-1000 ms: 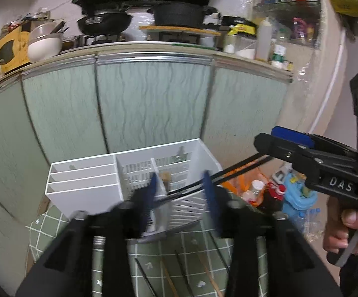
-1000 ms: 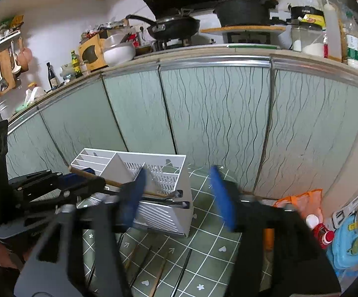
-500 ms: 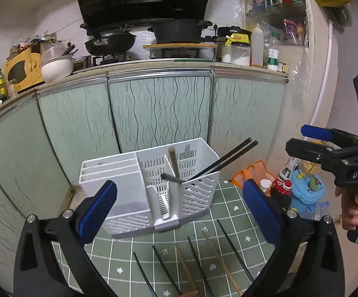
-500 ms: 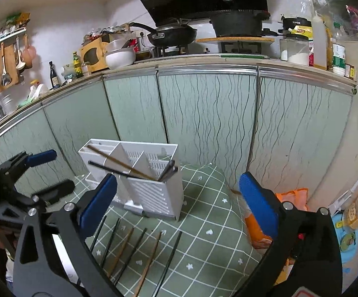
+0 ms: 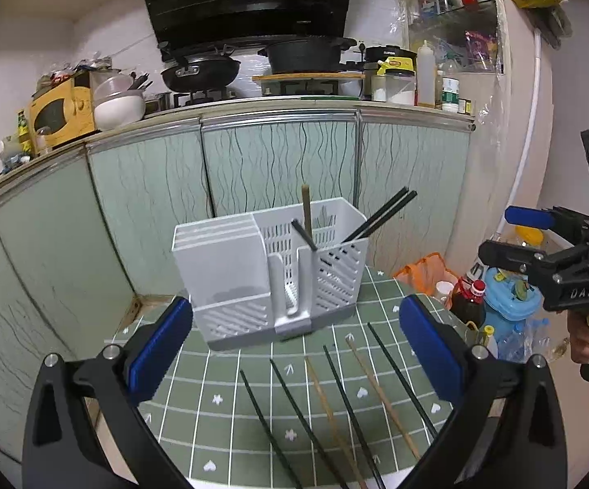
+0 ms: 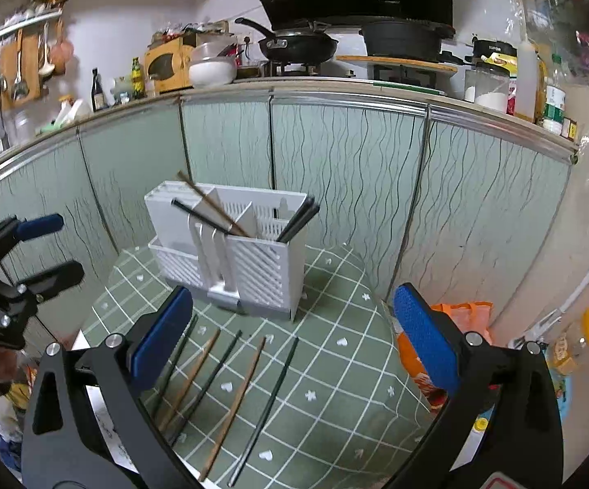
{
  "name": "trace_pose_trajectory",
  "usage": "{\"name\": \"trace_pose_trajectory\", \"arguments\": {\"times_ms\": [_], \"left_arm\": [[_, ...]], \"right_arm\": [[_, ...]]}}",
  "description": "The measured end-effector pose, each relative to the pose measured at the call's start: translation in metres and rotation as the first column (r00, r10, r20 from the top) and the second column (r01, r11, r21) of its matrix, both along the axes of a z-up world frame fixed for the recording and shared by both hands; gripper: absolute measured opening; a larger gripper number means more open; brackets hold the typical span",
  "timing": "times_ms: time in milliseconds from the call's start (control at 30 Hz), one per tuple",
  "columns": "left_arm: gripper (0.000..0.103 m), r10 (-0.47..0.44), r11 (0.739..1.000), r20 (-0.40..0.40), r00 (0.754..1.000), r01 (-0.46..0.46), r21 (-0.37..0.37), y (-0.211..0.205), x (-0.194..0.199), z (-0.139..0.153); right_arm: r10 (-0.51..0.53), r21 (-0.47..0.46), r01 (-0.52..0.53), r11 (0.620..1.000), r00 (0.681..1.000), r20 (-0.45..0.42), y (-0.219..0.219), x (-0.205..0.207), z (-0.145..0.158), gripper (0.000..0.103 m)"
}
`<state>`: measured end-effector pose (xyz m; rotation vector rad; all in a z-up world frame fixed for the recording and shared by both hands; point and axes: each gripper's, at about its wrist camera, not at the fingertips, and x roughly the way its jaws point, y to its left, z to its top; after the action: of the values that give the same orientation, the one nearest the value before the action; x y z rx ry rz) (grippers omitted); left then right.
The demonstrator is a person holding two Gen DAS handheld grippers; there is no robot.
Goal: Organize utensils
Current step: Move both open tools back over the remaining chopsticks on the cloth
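A white slotted utensil holder stands on a green checked table mat; it also shows in the right wrist view. Black chopsticks and a wooden chopstick lean in its compartments. Several loose black and wooden chopsticks lie on the mat in front of it, also in the right wrist view. My left gripper is open and empty, above the loose chopsticks. My right gripper is open and empty, back from the holder.
Green cabinet doors stand close behind the table. An orange bag, bottles and a blue container sit on the floor to the right. The mat's round edge drops off at the right.
Both grippers opened and let go of chopsticks, which now rest in the holder. Both grippers pulled back and away from the holder.
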<state>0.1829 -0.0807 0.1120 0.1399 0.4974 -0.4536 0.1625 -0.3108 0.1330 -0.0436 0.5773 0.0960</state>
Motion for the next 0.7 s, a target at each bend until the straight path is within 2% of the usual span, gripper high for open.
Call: {"name": "trace_pose_trajectory", "arguments": {"times_ms": [367, 700], "left_arm": [[0.099, 0.047, 0.999, 0.009, 0.999, -0.047, -0.011, 0.018, -0.029, -0.021], [0.099, 0.082, 0.996, -0.032, 0.996, -0.083, -0.014, 0.035, -0.045, -0.052]], "right_arm": [[-0.009, -0.012, 0.009, 1.000, 1.000, -0.018, 0.009, -0.033, -0.032, 0.095], [-0.011, -0.013, 0.010, 1.000, 0.999, -0.053, 0.015, -0.049, -0.067, 0.095]]}}
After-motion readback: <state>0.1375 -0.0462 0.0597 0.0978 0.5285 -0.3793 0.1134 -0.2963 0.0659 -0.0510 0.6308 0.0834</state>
